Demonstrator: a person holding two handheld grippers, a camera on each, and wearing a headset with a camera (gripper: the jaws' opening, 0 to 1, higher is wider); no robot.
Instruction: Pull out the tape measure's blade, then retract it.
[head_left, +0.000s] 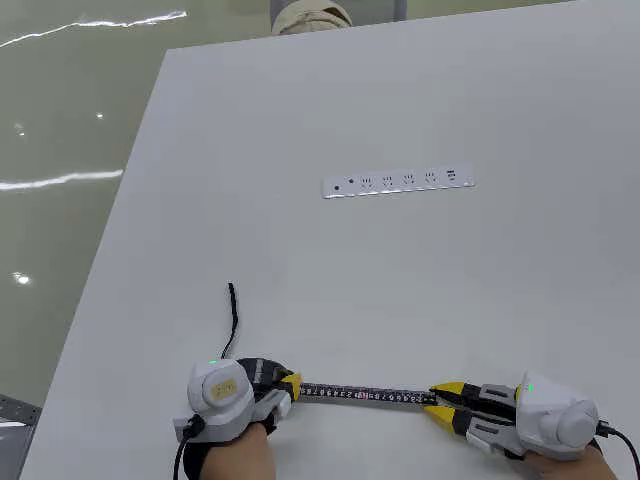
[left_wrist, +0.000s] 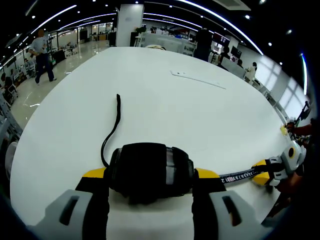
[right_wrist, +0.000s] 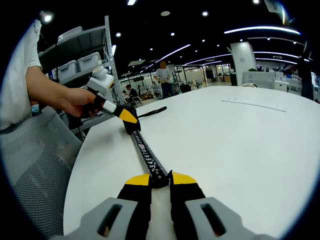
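Observation:
A black tape measure case (left_wrist: 150, 170) sits between the yellow-tipped jaws of my left gripper (head_left: 283, 386), which is shut on it near the table's front edge. Its black wrist strap (head_left: 233, 318) trails away over the table. The dark blade (head_left: 365, 395) is drawn out to the right, low over the white table (head_left: 400, 270). My right gripper (head_left: 436, 400) is shut on the blade's end (right_wrist: 159, 177). In the right gripper view the blade (right_wrist: 145, 152) runs straight back to the case (right_wrist: 131, 125) in the other gripper.
A white power strip (head_left: 398, 183) lies flat in the middle of the table, well beyond both grippers. The table's left edge drops to a glossy floor. Shelving with bins stands at the left in the right gripper view. People walk in the background hall.

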